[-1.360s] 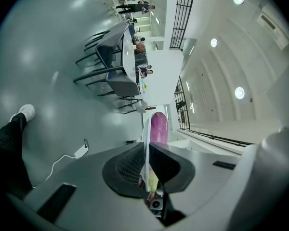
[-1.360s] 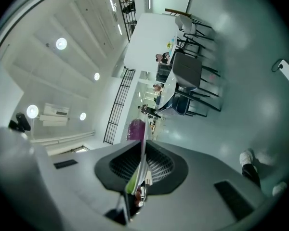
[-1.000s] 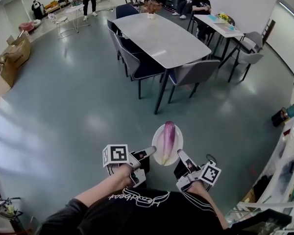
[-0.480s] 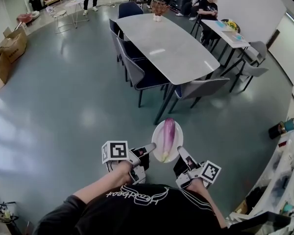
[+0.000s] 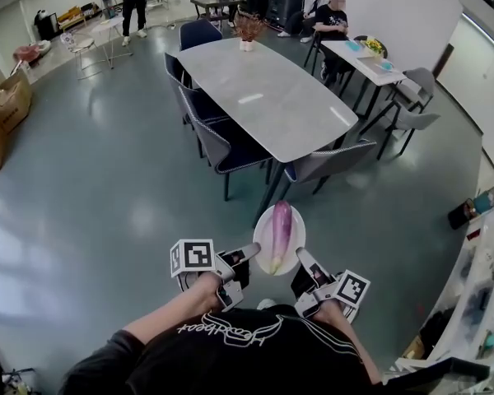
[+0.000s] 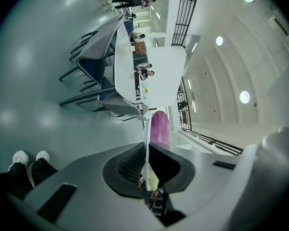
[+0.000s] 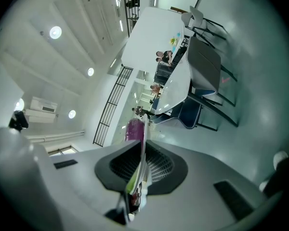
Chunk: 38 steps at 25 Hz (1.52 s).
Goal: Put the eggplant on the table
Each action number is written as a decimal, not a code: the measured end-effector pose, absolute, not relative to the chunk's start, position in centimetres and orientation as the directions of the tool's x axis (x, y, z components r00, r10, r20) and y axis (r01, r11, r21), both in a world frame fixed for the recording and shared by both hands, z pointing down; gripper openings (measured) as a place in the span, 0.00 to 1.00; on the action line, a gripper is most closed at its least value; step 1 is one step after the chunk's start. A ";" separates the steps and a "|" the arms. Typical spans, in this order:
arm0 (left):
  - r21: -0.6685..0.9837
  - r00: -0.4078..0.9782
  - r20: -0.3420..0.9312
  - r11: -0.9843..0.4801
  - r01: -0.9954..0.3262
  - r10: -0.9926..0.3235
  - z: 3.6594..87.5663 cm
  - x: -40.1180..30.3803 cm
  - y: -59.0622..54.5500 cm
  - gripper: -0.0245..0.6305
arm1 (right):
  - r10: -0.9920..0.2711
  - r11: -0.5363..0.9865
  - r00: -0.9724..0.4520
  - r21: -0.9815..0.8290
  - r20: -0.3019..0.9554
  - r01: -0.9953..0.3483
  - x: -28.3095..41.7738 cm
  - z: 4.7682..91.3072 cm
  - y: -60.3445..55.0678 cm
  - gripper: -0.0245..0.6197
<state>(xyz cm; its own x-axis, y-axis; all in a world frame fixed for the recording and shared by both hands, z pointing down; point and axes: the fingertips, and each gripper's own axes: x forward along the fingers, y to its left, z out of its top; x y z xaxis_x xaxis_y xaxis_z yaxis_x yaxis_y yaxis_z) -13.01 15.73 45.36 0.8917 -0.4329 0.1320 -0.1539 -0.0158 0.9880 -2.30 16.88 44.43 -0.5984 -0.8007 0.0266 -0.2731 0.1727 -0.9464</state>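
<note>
A purple eggplant (image 5: pixel 280 231) lies lengthwise on a white plate (image 5: pixel 297 251) that I carry above the floor. My left gripper (image 5: pixel 252 252) is shut on the plate's left rim, and my right gripper (image 5: pixel 302 258) is shut on its right rim. In the left gripper view the plate (image 6: pixel 144 146) runs edge-on between the shut jaws of that gripper (image 6: pixel 145 166), with the eggplant (image 6: pixel 159 126) beyond. In the right gripper view the plate (image 7: pixel 143 150) sits pinched the same way in that gripper (image 7: pixel 140 171), with the eggplant (image 7: pixel 134 129) showing past it. The long grey table (image 5: pixel 263 95) stands just ahead.
Grey chairs (image 5: pixel 329 161) and dark blue chairs (image 5: pixel 230 145) line the table's near end and left side. A flower pot (image 5: pixel 248 31) stands at its far end. People sit at a second table (image 5: pixel 364 58) at the back right. Cardboard boxes (image 5: pixel 4 109) are at the left.
The table and chairs have drawn closer and lower in the head view as I walk toward them. Both grippers keep their hold on the plate.
</note>
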 end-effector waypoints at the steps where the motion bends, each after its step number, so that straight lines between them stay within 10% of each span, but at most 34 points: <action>1: 0.987 0.893 0.135 -0.017 -0.157 -0.430 45.4 -12.8 15.2 0.07 | -0.803 0.174 -0.595 -0.946 0.025 -0.274 -2.1 44.5 16.4 0.07; 38: 0.966 0.780 0.243 0.072 -0.248 -0.577 47.3 -1.6 -21.7 0.07 | -0.658 0.181 -0.753 -0.970 0.002 -0.161 9.1 47.0 -22.6 0.07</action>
<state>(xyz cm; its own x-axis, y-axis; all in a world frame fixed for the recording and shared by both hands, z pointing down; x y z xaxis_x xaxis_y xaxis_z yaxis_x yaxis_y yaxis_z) -1.55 -21.75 47.26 0.7798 -0.5768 0.2432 -0.2479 0.0722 0.9661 9.09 -22.61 47.02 -0.7526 -0.6584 0.0017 -0.1608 0.1813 -0.9702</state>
